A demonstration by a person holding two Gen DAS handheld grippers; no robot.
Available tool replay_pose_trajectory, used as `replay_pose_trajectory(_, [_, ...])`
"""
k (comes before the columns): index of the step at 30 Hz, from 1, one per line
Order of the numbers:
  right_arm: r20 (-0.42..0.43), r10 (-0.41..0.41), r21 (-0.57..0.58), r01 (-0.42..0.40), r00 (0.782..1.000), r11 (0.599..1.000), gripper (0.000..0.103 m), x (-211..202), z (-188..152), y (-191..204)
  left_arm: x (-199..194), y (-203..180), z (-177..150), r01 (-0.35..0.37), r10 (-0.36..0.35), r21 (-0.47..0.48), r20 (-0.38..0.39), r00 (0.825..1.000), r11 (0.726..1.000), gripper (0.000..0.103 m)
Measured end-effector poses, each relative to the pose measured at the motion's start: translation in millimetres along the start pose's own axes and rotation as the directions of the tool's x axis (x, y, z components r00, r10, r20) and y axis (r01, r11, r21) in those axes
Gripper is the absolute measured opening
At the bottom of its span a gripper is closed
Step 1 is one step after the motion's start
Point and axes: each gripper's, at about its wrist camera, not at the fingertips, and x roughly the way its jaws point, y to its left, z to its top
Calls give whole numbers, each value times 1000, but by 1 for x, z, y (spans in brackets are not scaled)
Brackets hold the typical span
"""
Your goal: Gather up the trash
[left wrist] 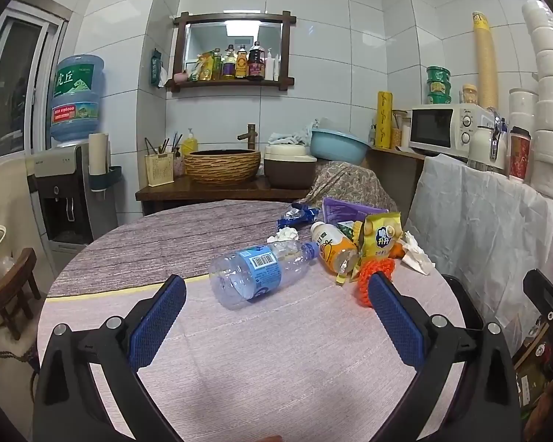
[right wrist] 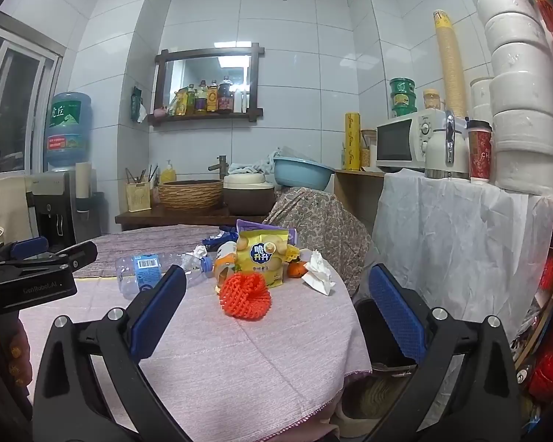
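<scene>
Trash lies on a round table [left wrist: 258, 350] under a pale cloth. A clear plastic bottle [left wrist: 254, 276] with a blue label lies on its side, just beyond my left gripper [left wrist: 276, 291], which is open and empty. Beside it lie an orange drink bottle [left wrist: 331, 248], a yellow snack bag [left wrist: 381, 234], an orange foam net [left wrist: 376, 276] and crumpled tissues [left wrist: 416, 254]. In the right wrist view, my right gripper [right wrist: 276, 287] is open with the orange net [right wrist: 245, 294] just beyond its fingertips, the yellow snack bag [right wrist: 263, 254] behind it, and the clear bottle [right wrist: 151, 269] to the left.
A dark bin [right wrist: 383, 335] stands on the floor beyond the table's right edge. A white-draped counter [right wrist: 461, 239] carries a microwave, a kettle and stacked tubs. Behind the table are a sink counter [left wrist: 221, 188] and a water dispenser [left wrist: 66, 191]. The left gripper's body [right wrist: 37, 269] shows at the left.
</scene>
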Motion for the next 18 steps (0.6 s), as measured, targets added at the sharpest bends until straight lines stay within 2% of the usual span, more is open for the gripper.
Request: replay_pose_trajectory(18, [-9, -1, 2, 1, 1000, 1000, 98, 1, -2, 0, 3, -1, -4, 3, -3, 4, -5, 1000, 1000, 98])
